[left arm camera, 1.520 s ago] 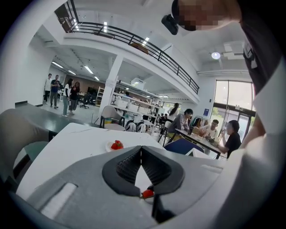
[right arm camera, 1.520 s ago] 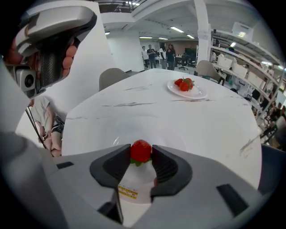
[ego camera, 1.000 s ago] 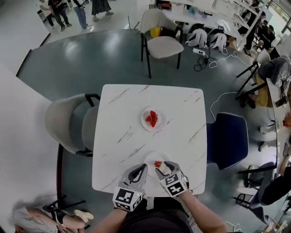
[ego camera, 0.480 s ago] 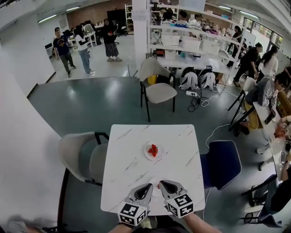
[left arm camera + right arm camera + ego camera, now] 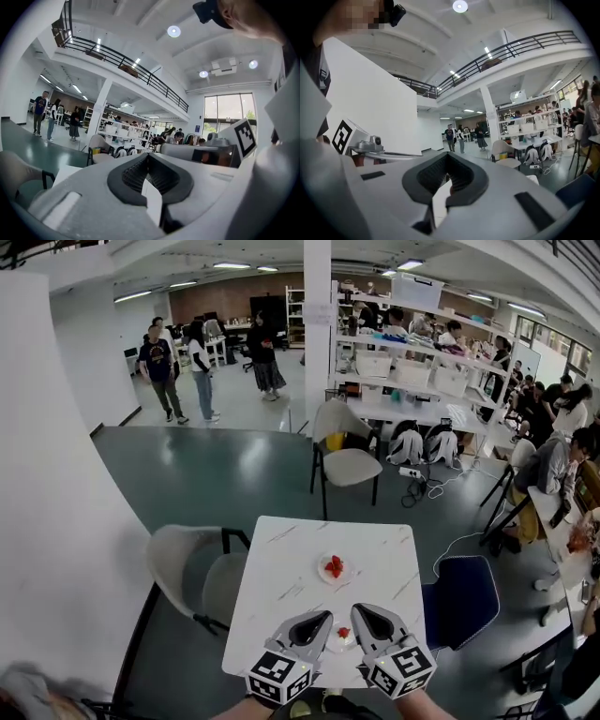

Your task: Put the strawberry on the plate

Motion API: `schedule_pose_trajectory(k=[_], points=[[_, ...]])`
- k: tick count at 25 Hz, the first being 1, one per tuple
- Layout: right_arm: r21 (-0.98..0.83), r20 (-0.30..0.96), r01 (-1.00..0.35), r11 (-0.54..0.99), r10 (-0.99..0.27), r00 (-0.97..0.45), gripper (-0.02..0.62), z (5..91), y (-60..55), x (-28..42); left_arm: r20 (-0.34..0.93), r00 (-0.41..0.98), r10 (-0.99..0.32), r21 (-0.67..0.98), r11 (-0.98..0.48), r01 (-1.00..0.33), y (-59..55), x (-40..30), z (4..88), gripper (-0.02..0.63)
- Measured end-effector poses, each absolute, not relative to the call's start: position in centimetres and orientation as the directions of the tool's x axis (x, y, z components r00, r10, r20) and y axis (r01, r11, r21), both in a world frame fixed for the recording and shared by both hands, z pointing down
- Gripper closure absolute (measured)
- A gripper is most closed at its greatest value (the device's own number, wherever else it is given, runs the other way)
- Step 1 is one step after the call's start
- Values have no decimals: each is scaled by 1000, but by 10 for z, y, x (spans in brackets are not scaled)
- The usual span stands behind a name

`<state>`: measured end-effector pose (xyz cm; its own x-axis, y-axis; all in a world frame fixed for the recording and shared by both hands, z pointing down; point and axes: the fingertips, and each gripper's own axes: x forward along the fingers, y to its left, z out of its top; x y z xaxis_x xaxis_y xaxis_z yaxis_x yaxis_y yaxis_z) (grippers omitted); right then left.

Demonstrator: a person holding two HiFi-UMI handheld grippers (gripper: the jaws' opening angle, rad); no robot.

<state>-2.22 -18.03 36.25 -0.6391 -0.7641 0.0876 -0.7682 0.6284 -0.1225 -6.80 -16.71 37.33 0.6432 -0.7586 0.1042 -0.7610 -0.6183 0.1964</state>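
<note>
Pose: left tongs [image 5: 322, 619] and right tongs [image 5: 362, 612] are held side by side over the near edge of the bench [image 5: 281, 587]. Their marker cubes face the person and their tips lean toward each other.
Left tongs [image 5: 148, 155]: the jaws are together, with nothing between them.
Right tongs [image 5: 446, 154]: the jaws are closed tight and hold nothing.
Strawberry: a small red strawberry [image 5: 344, 633] lies on the near plate [image 5: 337, 645], in the gap between the two tongs. Neither appears to touch it.
Axis: the strawberry is too small to tell its long axis or which way its tip points.
Far plate: a second white plate [image 5: 322, 574] at mid-bench carries more red fruit [image 5: 335, 566].
</note>
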Motion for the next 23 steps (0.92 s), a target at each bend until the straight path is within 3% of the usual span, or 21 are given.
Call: schedule_pose_trajectory(k=[10,23], points=[[-91,35,-761,642,-762,-647,594,333,-150,-30,64,638,-767,191,-618,-762,-135,-76,345,595],[-60,74,-730,681,-726,-683,594,342,-154,-41,52,597,-800,223,-574,-788,-137,-87,355,595]])
